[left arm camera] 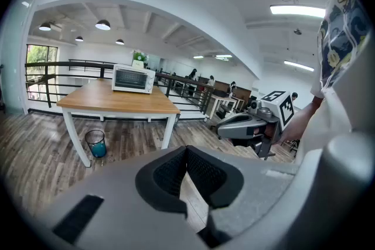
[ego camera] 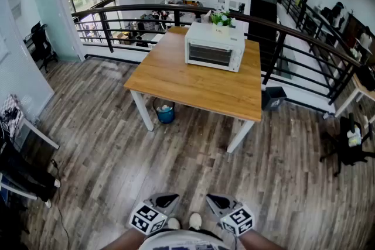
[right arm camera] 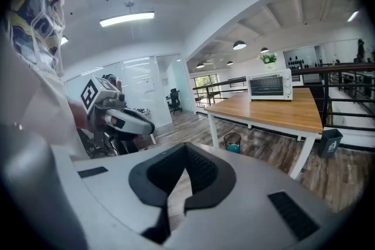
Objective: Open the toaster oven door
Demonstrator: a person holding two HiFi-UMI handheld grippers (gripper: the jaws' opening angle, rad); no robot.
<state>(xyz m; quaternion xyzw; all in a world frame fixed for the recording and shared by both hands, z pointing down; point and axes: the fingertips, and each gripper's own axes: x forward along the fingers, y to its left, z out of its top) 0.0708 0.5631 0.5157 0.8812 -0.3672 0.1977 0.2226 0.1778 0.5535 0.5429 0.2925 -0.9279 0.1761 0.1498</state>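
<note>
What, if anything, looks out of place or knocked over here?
Nothing stands out. The toaster oven sits upright on the wooden table with its door shut, and the bin beneath stands upright.

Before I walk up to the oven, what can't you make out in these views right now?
Toaster oven door handle: too small in all three views; the oven is far off.
Potted plant: on the oven or behind it? Head view, oven's top edge hides its base.
Bin: head view, table edge covers its far side; contents too small.
</note>
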